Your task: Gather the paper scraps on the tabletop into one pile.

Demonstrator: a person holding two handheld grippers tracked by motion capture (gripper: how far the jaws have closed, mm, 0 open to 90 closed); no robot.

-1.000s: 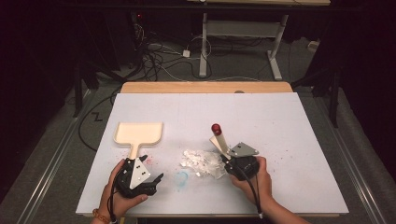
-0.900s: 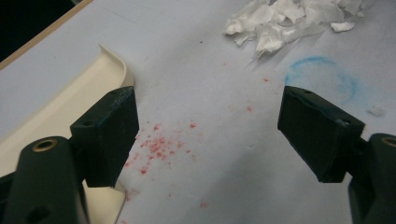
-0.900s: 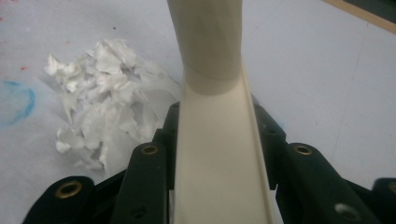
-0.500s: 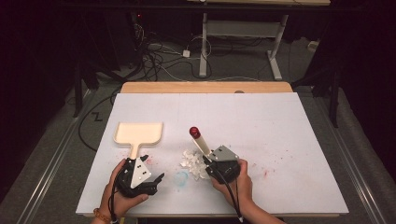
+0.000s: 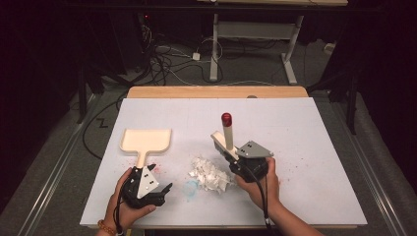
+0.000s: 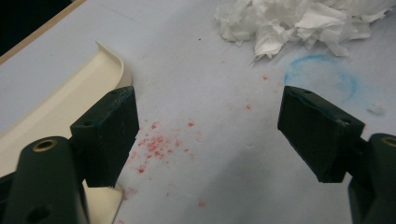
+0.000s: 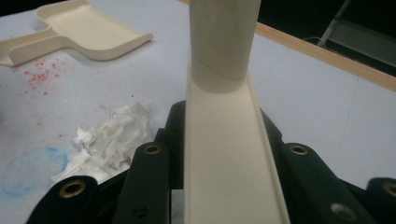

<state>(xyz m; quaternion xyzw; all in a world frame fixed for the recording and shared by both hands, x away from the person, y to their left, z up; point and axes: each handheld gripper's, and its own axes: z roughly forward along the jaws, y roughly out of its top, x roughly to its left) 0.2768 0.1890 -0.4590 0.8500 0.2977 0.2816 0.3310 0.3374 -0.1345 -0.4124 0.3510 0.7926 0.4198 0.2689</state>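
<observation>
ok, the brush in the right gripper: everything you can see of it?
The brush is cream plastic by the look: a flat, channel-shaped head, a round handle and a red end cap. The right gripper is shut on the head, and the handle points up and away. It sits just right of the paper scraps. No bristles can be made out.

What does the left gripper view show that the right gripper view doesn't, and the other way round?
Left gripper view: the left tongs, open, with nothing but bare table between the jaws. Right gripper view: the right tongs shut on a cream tool, and the table's wooden edge beyond it. Shared by both: the cream dustpan, the heap of torn white paper, the blue ring stain and the red specks.
</observation>
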